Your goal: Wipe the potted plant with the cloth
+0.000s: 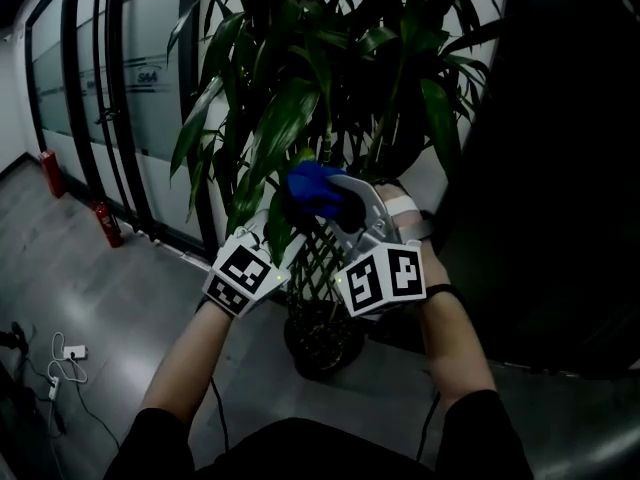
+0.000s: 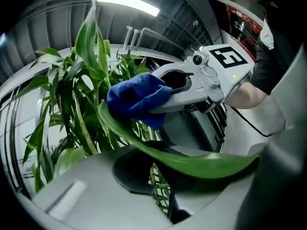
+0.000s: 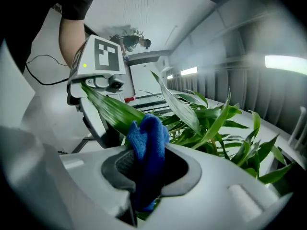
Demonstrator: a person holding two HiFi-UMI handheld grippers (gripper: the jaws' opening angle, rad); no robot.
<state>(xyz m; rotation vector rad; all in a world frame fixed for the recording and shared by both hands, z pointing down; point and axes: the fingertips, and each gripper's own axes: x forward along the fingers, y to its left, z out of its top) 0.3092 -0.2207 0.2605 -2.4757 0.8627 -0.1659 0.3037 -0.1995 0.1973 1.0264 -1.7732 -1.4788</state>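
Observation:
A tall potted plant (image 1: 330,58) with long green leaves stands in a dark pot (image 1: 322,340) on the floor in front of me. My left gripper (image 1: 265,240) is shut on one long leaf (image 2: 192,162), which crosses its jaws (image 2: 158,176). The right gripper (image 1: 338,204) is shut on a bunched blue cloth (image 1: 313,190), just right of the left one. In the left gripper view the cloth (image 2: 136,100) rests on that same leaf. From the right gripper view the cloth (image 3: 148,138) rises out of the jaws (image 3: 148,178), touching the leaf (image 3: 112,110) that the left gripper (image 3: 98,114) holds.
A glass partition (image 1: 140,78) runs along the left, with two red fire extinguishers (image 1: 50,173) (image 1: 108,225) at its foot. White cables and a plug strip (image 1: 65,356) lie on the grey floor at lower left. A dark wall (image 1: 560,168) closes the right side.

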